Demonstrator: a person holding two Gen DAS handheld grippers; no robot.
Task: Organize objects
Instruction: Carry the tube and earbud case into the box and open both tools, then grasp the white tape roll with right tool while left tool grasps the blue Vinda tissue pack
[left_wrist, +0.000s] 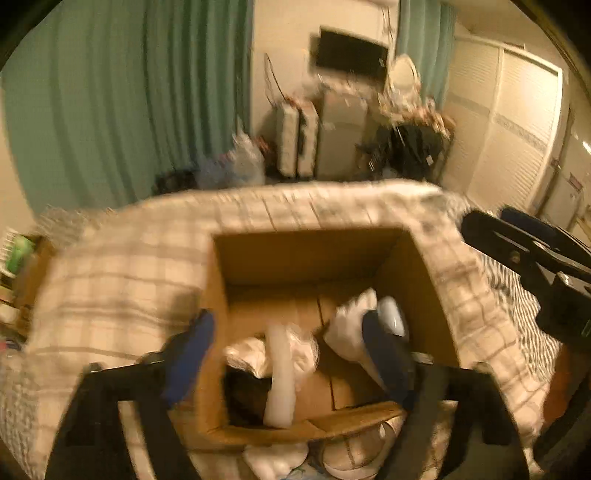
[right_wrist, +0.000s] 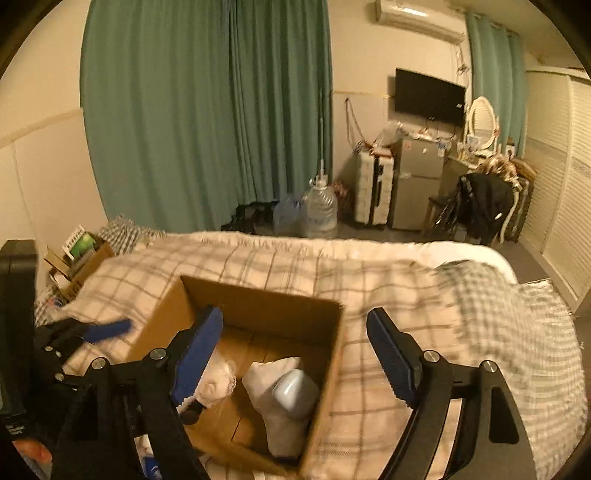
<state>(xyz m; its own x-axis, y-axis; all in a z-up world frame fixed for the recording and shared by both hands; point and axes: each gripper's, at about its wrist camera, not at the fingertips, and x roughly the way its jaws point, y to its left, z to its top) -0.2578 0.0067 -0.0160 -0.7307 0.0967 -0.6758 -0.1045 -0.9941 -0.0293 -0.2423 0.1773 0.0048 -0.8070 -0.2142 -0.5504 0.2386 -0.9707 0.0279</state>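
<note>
An open cardboard box (left_wrist: 314, 254) (right_wrist: 266, 306) sits on a bed with a checked blanket (left_wrist: 122, 269) (right_wrist: 388, 280). Inside lie white cloth items (left_wrist: 291, 354) (right_wrist: 218, 384), a white sock-like bundle (right_wrist: 280, 417) and a pale blue bottle (left_wrist: 391, 314) (right_wrist: 295, 391). My left gripper (left_wrist: 291, 354) is open and empty, hovering over the box's near edge. My right gripper (right_wrist: 299, 354) is open and empty, above the box's right side; it also shows at the right of the left wrist view (left_wrist: 524, 251). The left gripper shows at the left of the right wrist view (right_wrist: 107, 328).
More white items (left_wrist: 280, 458) lie on the bed in front of the box. A smaller box with papers (right_wrist: 81, 258) stands at the bed's left. Beyond the bed are water jugs (right_wrist: 317, 210), suitcases (right_wrist: 373, 192), a small fridge (right_wrist: 417, 184) and green curtains (right_wrist: 207, 110).
</note>
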